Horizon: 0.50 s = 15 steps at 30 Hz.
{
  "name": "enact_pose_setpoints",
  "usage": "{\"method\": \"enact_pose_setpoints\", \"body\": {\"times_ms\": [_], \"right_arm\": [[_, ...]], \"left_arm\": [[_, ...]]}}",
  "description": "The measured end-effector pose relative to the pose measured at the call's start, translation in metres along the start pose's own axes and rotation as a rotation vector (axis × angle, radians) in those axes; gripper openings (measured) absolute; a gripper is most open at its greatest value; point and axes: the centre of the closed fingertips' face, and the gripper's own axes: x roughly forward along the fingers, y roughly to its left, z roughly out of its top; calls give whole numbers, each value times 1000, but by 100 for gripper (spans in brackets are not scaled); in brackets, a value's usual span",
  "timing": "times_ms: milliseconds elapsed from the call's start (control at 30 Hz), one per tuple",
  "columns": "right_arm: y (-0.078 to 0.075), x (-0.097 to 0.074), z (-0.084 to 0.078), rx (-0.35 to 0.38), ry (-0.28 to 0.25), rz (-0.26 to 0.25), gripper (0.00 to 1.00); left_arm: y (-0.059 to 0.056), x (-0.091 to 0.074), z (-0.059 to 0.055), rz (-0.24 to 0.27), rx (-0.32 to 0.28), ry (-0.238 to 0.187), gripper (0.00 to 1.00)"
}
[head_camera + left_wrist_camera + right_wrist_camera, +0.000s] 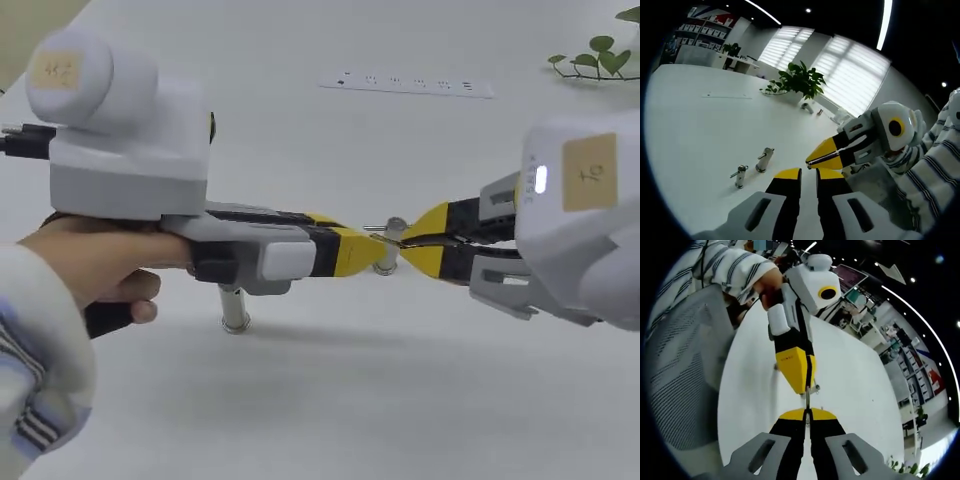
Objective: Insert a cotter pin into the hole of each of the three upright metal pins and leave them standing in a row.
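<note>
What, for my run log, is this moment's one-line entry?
right gripper: shut on cotter pin | left gripper: jaws slightly apart, facing right gripper | nearer metal pin, farther metal pin: standing on table

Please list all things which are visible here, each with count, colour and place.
Table: one, white.
Pins: apparently three, silver, upright on it; two hold cotter pins.
Loose cotter pin: one, silver, in right tool.
Power strip: one, white, far side.
Plant: one, green, far edge.
Left tool: one, yellow-black, slightly open, facing right tool.
Right tool: one, yellow-black, shut on the loose cotter pin.
Hand: one, striped sleeve, holds left tool.
</note>
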Motion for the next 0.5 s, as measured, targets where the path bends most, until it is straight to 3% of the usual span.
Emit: {"method": "enact_pose_setpoints", "body": {"times_ms": [500], "right_arm": [[6, 3, 6, -15, -15, 5, 3]], "left_arm": [[-2, 2, -2, -10, -8, 8, 6]]}}
